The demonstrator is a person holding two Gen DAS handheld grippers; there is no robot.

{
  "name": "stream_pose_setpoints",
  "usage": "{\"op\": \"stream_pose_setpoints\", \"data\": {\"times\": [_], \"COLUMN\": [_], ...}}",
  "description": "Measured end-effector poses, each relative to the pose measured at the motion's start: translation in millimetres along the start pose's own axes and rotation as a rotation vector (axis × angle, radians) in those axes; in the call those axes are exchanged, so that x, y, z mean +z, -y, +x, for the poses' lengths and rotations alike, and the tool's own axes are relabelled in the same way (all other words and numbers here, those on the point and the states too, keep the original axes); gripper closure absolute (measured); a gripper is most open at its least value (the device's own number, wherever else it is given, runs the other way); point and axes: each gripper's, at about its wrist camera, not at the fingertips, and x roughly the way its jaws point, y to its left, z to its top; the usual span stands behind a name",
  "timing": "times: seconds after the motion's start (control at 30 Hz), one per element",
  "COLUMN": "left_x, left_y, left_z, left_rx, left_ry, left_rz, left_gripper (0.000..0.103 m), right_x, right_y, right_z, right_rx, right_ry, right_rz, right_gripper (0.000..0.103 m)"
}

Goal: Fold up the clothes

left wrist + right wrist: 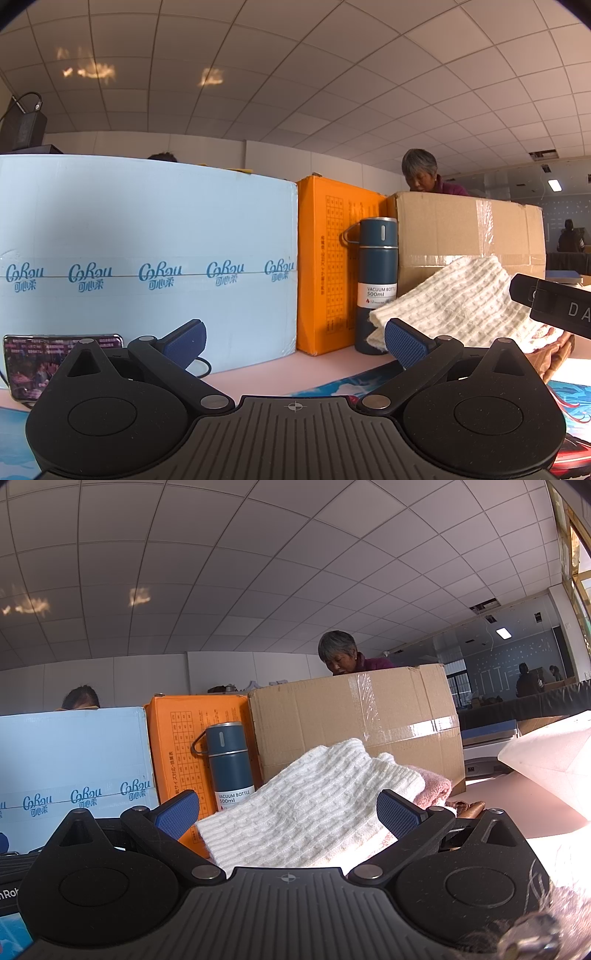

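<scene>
Both the left gripper (293,341) and right gripper (288,812) are spread wide and empty. The white knit garment (306,808) lies just ahead of the right gripper. Best to pinch one edge cleanly, avoiding the pink garment (434,788) beneath.

A cream ribbed knit (306,805) tops a pink garment (434,788), near a teal flask (229,764), orange box (192,738) and pale-blue box (147,240).

Both wrist views low, level, sharing flask (375,280), boxes.
</scene>
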Motion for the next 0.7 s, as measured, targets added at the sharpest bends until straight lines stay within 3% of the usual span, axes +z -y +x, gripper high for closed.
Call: {"op": "stream_pose_setpoints", "data": {"times": [0.7], "left_x": [-1.4], "left_y": [-0.1], "left_z": [-2.9], "left_rx": [0.001], "left_ry": [0.002], "left_rz": [-0.001], "left_gripper": [0.0], "right_x": [0.0], "right_y": [-0.1], "right_z": [-0.1], "right_rx": [0.0], "right_ry": [-0.001], "right_rz": [-0.002], "right_gripper": [0.0]}}
